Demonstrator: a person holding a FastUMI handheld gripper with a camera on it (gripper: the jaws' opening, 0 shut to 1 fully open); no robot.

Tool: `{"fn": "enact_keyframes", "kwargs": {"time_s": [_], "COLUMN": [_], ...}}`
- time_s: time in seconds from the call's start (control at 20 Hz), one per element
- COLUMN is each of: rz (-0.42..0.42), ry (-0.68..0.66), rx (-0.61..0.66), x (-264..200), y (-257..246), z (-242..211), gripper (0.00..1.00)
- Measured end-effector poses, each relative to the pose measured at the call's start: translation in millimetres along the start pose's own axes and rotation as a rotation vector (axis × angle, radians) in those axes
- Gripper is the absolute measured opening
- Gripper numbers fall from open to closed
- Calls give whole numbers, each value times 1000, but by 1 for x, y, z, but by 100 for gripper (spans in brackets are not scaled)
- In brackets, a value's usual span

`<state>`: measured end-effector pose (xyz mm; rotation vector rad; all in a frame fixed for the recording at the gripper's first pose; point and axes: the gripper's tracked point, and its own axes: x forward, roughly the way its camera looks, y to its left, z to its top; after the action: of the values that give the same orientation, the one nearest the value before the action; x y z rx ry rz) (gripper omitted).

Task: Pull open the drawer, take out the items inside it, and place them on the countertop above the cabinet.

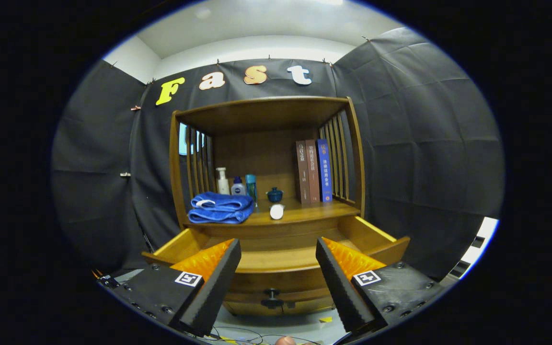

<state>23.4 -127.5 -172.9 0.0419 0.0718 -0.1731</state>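
A wooden cabinet [266, 112] stands against the booth wall. Its drawer [276, 261] is pulled out toward me, and the part of its inside that I see holds nothing. On the countertop [304, 213] above it lie a folded blue towel [221, 208] and a small white oval object [276, 211]. My gripper [278, 251] is open, with both fingers spread over the drawer's front and nothing between them. The drawer's dark knob [271, 300] sits low between the fingers.
At the back of the countertop stand a white pump bottle [222, 181], a small white bottle [238, 186], a teal bottle [251, 186], a dark blue lidded cup [274, 194] and three upright books [313, 171]. Slatted side walls close the shelf on both sides.
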Motion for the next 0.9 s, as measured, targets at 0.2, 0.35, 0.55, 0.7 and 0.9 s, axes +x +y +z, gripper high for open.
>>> {"fn": "enact_keyframes", "kwargs": {"time_s": [0.2,0.35,0.55,0.7,0.9], "rz": [14,51,56,23,17], "ry": [80,75,90,109,88], "rx": [-10,-76,-115,-102,-100], "x": [11,23,38,46,52], "y": [-2,11,21,18,25], "z": [-59,-80,-100,-107,-102], "gripper": [100,100,100,100,100]}}
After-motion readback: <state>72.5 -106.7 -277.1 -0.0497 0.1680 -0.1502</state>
